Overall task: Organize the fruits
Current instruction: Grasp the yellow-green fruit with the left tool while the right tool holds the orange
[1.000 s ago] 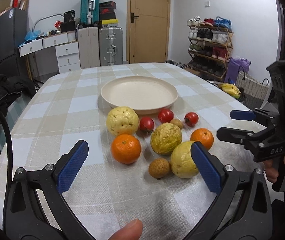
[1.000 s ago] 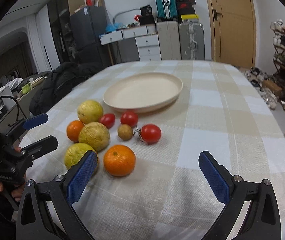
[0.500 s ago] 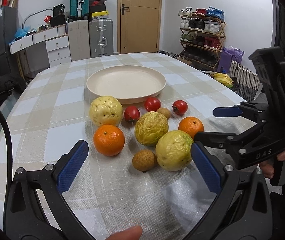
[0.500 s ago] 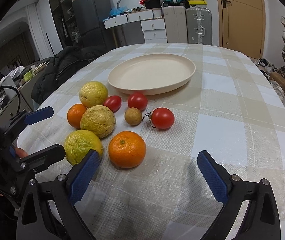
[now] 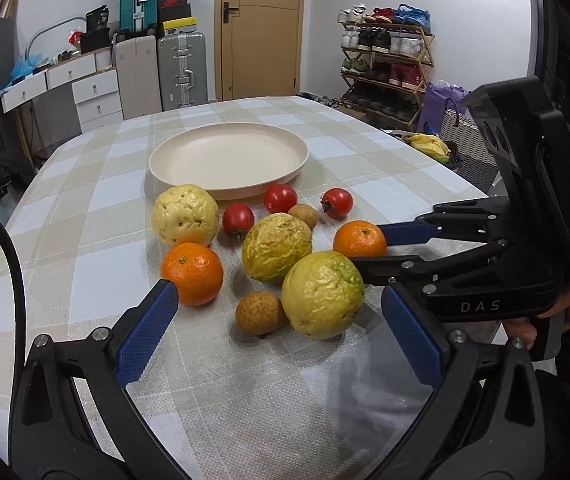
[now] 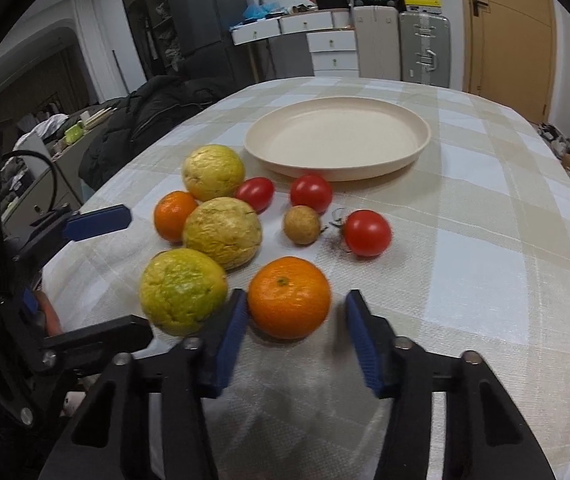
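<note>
My right gripper (image 6: 293, 324) stands jaws apart around the near orange (image 6: 289, 297), at six o'clock from the plate (image 6: 413, 152); I should close centred and gently. My left gripper (image 5: 281, 336) waits open.

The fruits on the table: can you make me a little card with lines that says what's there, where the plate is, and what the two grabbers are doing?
plate: cream plate, nothing on it, behind the fruits
table: checked tablecloth
oranges: two; near orange, far orange
big yellow-green fruits: three, bumpy; nearest
tomatoes: three red; one with a stem
small brown fruits: two; one
right gripper: jaws open, one on each side of the near orange
left gripper: jaws open wide, nothing held
</note>
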